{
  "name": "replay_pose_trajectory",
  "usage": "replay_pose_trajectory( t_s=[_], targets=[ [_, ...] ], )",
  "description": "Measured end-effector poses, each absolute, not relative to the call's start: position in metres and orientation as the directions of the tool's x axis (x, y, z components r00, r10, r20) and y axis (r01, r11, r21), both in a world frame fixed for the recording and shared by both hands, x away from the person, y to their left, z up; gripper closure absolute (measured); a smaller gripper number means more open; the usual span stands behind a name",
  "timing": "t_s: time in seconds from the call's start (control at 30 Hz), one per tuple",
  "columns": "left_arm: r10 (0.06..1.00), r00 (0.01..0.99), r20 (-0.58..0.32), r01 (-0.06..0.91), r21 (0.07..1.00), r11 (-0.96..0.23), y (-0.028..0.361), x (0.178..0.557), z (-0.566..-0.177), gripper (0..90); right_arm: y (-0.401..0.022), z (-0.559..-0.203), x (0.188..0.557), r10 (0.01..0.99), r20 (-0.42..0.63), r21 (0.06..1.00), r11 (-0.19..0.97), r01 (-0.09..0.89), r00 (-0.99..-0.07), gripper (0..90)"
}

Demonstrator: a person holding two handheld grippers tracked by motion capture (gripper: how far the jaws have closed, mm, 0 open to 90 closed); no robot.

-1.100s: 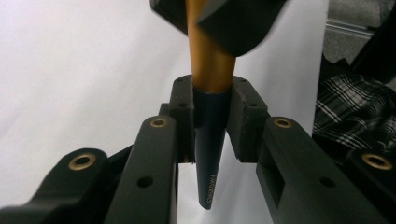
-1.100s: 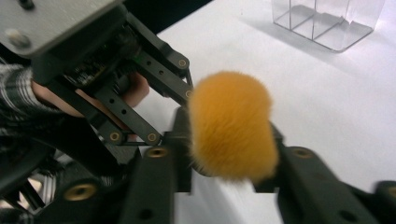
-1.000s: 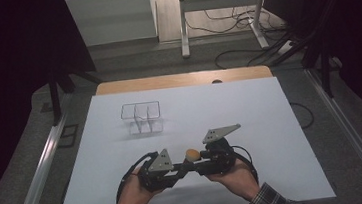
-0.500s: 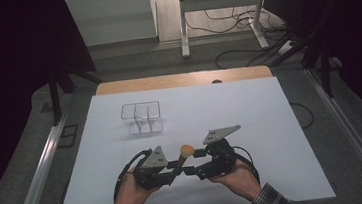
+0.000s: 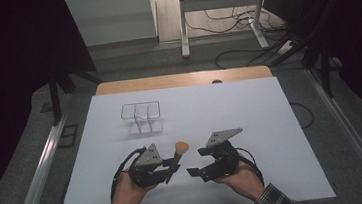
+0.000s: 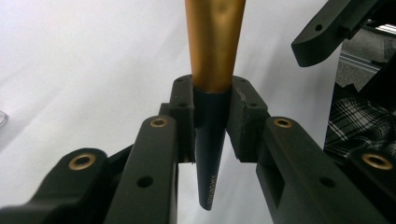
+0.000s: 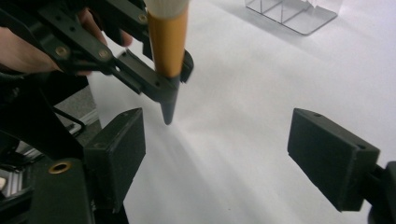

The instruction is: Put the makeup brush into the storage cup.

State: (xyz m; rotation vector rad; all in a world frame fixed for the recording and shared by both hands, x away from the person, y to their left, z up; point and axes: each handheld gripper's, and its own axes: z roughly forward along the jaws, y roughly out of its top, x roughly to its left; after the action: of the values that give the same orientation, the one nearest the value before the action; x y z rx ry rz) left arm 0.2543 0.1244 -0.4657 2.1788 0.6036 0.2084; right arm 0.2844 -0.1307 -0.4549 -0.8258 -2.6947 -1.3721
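One makeup brush with a dark tapered handle, a gold ferrule and an orange-tan bristle head (image 5: 178, 152) is in hand, and one clear plastic organiser box with inner dividers (image 5: 142, 117) stands on the white table (image 5: 250, 110), well apart from the brush and farther from the person. There are two grippers, one in each hand.

The left gripper (image 5: 168, 169) is clenched on the brush. In the left gripper view its two pads (image 6: 183, 112) press the dark handle from both sides just below the gold ferrule (image 6: 214, 42), and the pointed handle tip hangs down between the jaws. In the high view the brush rises from that gripper at a slant, bristle head up and away from the person, above the near middle of the table.

The right gripper (image 5: 195, 163) is released. Its jaws have just been opening and nothing lies between them; in the right gripper view the two pads (image 7: 116, 144) stand wide apart over bare table, with the brush (image 7: 167, 51) and the left gripper (image 7: 173, 77) just beyond them.

A second ago the right gripper was up against the brush together with the left, both grippers meeting at it. Now it sits a little to the right, apart from the brush, while the left keeps its grip. The organiser box has not moved.
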Motion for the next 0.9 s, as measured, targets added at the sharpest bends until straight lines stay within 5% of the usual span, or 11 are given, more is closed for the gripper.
replay_pose_trajectory(
  t_s=[0.9],
  targets=[
    [0.529,0.843,-0.098,0.388,0.793,-0.47,0.145,0.259,-0.466,73.7,-0.137,-0.472,0.284,0.5,0.089,0.724,0.561,0.4,-0.862,4.2]
  ],
)
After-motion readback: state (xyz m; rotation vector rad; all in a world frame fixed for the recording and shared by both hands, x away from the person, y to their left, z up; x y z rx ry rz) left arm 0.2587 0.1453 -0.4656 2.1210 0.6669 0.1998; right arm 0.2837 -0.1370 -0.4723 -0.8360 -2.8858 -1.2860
